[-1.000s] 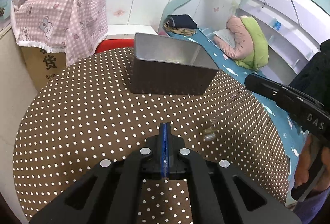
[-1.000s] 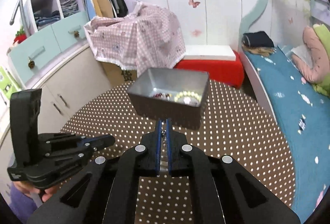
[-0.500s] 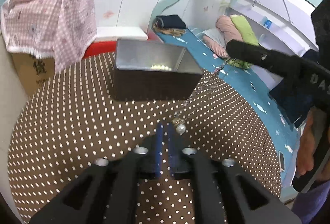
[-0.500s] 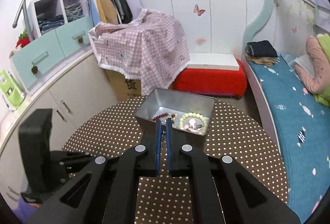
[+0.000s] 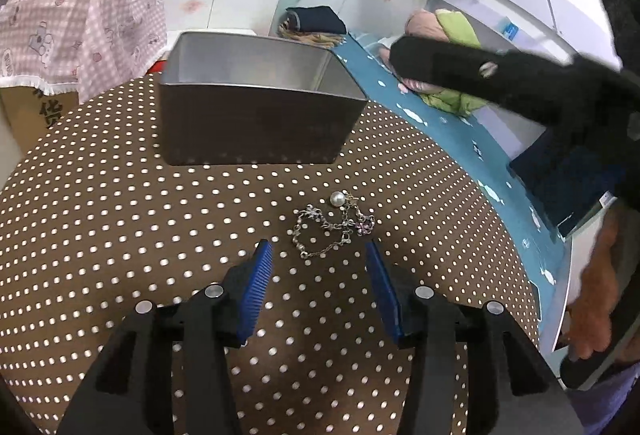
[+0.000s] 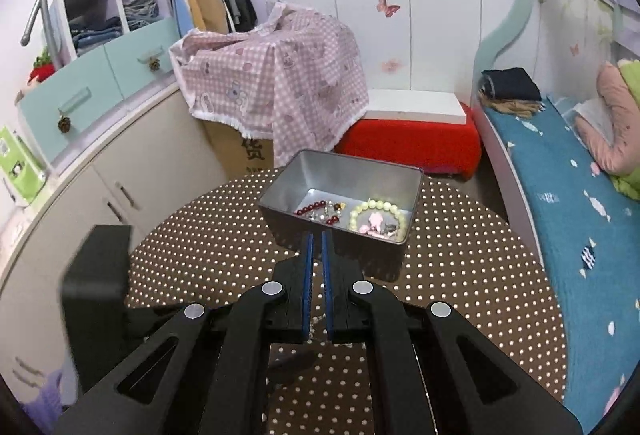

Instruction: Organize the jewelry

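left gripper [image 5: 318,255]: angled down, jaws opening over necklace [image 5: 334,225] | right gripper [image 6: 315,237]: closed, empty

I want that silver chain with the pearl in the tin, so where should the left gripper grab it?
Close on the bunched links at the middle of the silver chain, coming down from above. It lies flat and loosely coiled on the dotted tablecloth, just ahead of the left gripper, whose jaws are opening. The round pearl would likely slip.
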Demonstrator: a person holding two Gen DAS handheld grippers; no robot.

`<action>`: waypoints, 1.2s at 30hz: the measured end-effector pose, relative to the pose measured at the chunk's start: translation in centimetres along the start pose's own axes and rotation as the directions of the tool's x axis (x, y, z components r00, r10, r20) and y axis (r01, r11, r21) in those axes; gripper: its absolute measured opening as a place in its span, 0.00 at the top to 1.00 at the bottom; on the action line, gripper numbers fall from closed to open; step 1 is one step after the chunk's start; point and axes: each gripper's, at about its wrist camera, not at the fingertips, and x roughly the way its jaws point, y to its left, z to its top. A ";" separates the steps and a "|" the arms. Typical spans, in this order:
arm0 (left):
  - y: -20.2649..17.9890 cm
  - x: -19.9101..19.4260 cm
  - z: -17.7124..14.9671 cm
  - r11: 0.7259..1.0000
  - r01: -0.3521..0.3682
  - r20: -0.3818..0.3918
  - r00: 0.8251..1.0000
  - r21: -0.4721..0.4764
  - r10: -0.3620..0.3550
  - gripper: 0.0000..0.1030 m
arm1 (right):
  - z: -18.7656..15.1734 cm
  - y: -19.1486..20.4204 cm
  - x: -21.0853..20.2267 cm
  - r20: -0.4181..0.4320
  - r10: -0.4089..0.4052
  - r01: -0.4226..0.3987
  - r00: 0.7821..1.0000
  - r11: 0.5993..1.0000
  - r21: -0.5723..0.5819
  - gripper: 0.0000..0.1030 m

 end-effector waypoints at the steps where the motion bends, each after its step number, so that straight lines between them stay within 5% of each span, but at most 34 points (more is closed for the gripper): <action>1: -0.1 0.3 0.1 1.000 -0.005 -0.003 1.000 0.001 0.005 0.55 | -0.1 -0.1 0.0 -0.002 -0.006 0.006 1.000 1.000 -0.002 0.95; 9: -1.0 2.5 1.2 0.992 -0.119 -0.037 0.992 0.045 0.121 0.57 | -2.9 -3.6 2.3 -0.089 -0.050 0.056 0.995 0.996 0.063 0.93; 14: -1.0 3.2 1.0 0.977 -0.191 -0.041 0.980 0.093 0.195 0.91 | -3.9 -4.9 3.2 -0.121 -0.043 0.052 0.992 0.996 0.067 0.93; 25: 0.2 2.3 0.5 0.986 -0.152 -0.038 0.987 0.074 0.155 0.96 | -5.6 -4.0 7.8 -0.215 -0.033 0.030 0.976 0.999 -0.016 0.91; 27: 0.4 2.2 0.3 0.988 -0.140 -0.038 0.989 0.065 0.142 0.96 | -5.6 -3.7 7.9 -0.213 -0.034 0.028 0.976 0.999 -0.031 0.86; 29: 0.6 2.1 0.3 0.989 -0.137 -0.038 0.989 0.060 0.140 0.98 | -5.6 -3.4 8.0 -0.214 -0.037 0.029 0.976 0.999 -0.043 0.55; 36: 0.5 2.2 0.6 0.988 -0.140 -0.036 0.989 0.071 0.143 0.97 | -5.6 -3.4 8.5 -0.207 -0.038 0.029 0.978 0.999 -0.042 0.55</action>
